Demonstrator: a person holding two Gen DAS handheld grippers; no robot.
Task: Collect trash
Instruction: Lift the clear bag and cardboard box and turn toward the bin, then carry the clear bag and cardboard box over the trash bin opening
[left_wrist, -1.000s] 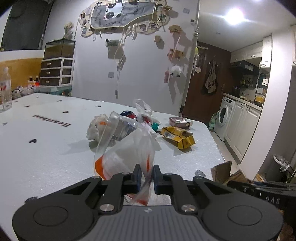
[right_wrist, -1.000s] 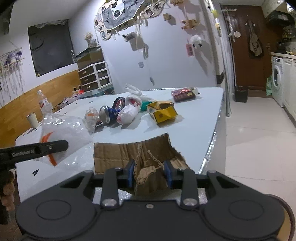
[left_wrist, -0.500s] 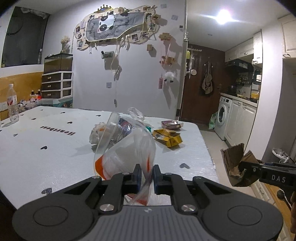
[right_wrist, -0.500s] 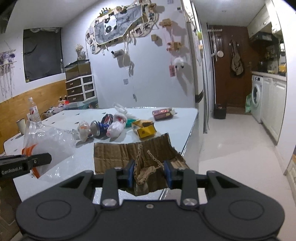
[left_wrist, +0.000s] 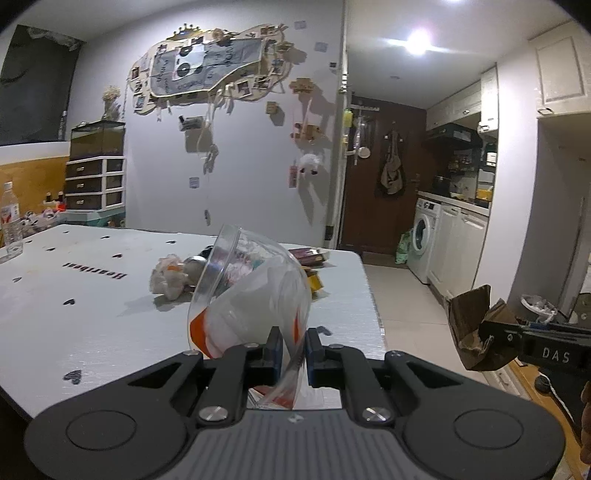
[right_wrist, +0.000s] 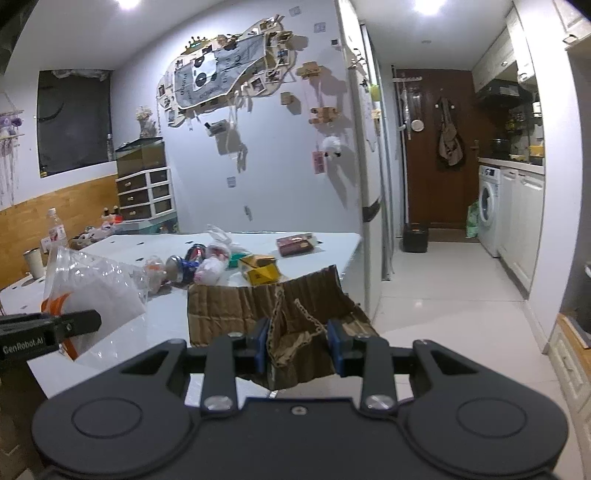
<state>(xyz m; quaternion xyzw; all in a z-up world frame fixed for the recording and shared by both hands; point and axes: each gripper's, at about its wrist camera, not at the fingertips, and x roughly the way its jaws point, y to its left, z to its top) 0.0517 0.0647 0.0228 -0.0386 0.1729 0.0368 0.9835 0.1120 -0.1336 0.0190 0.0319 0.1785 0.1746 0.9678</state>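
Observation:
My left gripper (left_wrist: 293, 350) is shut on a crumpled clear plastic bag with orange print (left_wrist: 255, 295), held up in front of the white table (left_wrist: 92, 314). The bag also shows at the left of the right wrist view (right_wrist: 92, 291). My right gripper (right_wrist: 298, 345) is shut on a torn piece of brown cardboard (right_wrist: 273, 306), held off the table's near corner. The cardboard also shows at the right of the left wrist view (left_wrist: 476, 325). More trash lies on the table: a crumpled wrapper (left_wrist: 168, 275), cans (right_wrist: 184, 264), a white bag (right_wrist: 214, 258), a yellow box (right_wrist: 260, 269) and a dark red packet (right_wrist: 295, 243).
A water bottle (right_wrist: 57, 234) and a cup (right_wrist: 35, 264) stand at the table's far left. A white bin (left_wrist: 537, 308) stands on the floor at the right, by the kitchen cabinets and washing machine (right_wrist: 487, 210). A fridge (right_wrist: 369, 177) stands beyond the table.
Both grippers have drawn back from the table and risen, each keeping its load. The table and the trash on it now look farther off.

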